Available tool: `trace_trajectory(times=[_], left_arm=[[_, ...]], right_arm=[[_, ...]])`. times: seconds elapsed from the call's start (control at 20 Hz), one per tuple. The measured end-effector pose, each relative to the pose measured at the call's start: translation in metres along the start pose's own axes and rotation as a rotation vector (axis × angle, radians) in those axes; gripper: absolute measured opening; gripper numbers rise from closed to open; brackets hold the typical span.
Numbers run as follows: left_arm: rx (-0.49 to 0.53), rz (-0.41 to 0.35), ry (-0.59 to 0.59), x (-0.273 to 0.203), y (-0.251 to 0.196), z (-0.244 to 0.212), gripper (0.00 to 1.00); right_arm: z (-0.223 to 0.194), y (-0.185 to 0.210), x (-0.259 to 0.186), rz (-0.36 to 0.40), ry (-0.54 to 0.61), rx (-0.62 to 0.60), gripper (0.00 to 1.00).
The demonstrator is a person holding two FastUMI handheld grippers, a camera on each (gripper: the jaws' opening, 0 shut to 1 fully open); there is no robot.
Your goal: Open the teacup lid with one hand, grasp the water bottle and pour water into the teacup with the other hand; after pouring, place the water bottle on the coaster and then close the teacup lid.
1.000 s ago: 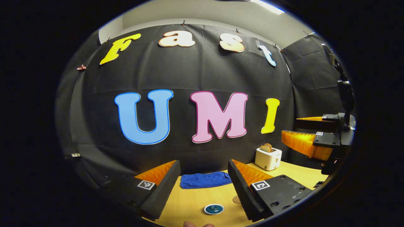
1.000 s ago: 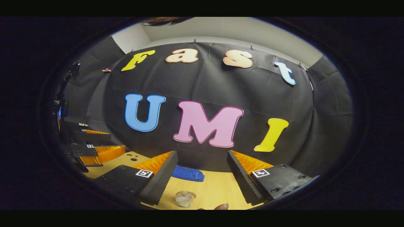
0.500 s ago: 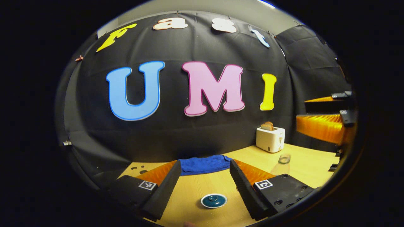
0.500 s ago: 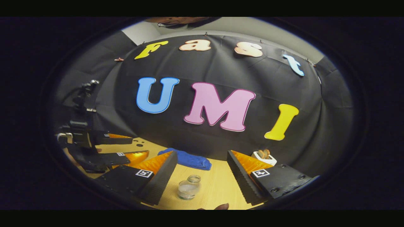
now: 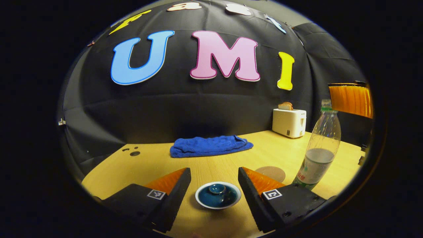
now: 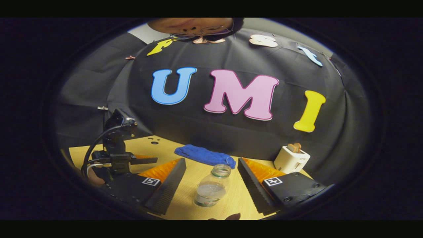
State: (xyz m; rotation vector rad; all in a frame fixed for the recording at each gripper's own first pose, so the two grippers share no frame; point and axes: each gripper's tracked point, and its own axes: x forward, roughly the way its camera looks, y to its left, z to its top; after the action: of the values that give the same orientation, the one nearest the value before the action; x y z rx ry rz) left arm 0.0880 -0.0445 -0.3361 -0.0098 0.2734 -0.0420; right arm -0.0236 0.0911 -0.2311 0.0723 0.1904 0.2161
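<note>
Fingers of the left gripper (image 5: 214,185) stand wide apart and hold nothing; the lidded teacup (image 5: 217,195) sits on the table (image 5: 158,165) between them, touching neither finger. Its dark lid with a small round knob (image 5: 217,188) is on the cup, inside a white rim. Fingers of the right gripper (image 6: 211,177) are likewise spread, with the water bottle (image 6: 212,186) upright between them and clear of both. In the right gripper view the bottle has no cap on its neck and is partly filled

Around the teacup, in the left gripper view:
- the round coaster (image 5: 272,173) lies just beyond the right-hand finger, between the teacup and the bottle (image 5: 320,148)
- the bottle stands upright near the right edge of the table, beside the coaster; whether its base touches the coaster cannot be told
- a folded blue cloth (image 5: 211,145) lies toward the back edge, well apart from the cup
- a white toaster (image 5: 289,122) with bread in its slots stands at the back right corner

Nothing lies between either gripper's fingers and its object

In the right gripper view the left gripper (image 6: 145,160) shows at the left, low over the table, with a cable looping behind it
</note>
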Motion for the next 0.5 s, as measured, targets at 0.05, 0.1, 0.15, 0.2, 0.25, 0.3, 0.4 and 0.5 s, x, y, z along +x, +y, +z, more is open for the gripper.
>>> trace_trajectory(times=[0.05,0.1,0.15,0.2,0.25,0.3,0.4,0.5], left_arm=[[-0.005,-0.005,0.009,0.004,-0.001,-0.008,0.89],[-0.010,-0.001,0.021,0.007,0.000,-0.013,0.88],[-0.015,0.001,0.031,0.009,0.001,-0.018,0.84],[-0.010,0.002,0.039,0.010,0.000,-0.018,0.82],[-0.003,0.002,0.036,0.010,0.001,-0.019,0.77],[0.000,-0.007,0.038,0.011,-0.001,-0.018,0.76],[0.017,-0.016,0.053,0.013,-0.005,-0.022,0.75],[0.034,-0.009,0.064,0.014,-0.006,-0.023,0.59]], right_arm=[[-0.008,-0.001,0.002,-0.001,0.006,-0.001,0.96],[-0.015,-0.002,0.005,-0.002,0.012,-0.003,0.98],[-0.023,-0.003,0.007,-0.003,0.029,-0.002,0.98],[-0.033,-0.002,0.009,0.004,0.048,0.007,0.98],[-0.040,-0.001,0.011,0.006,0.061,0.018,0.98],[-0.044,-0.002,0.013,0.007,0.068,0.027,0.98],[-0.051,-0.004,0.014,0.007,0.083,0.043,0.98],[-0.055,-0.008,0.016,0.003,0.090,0.046,0.98]])
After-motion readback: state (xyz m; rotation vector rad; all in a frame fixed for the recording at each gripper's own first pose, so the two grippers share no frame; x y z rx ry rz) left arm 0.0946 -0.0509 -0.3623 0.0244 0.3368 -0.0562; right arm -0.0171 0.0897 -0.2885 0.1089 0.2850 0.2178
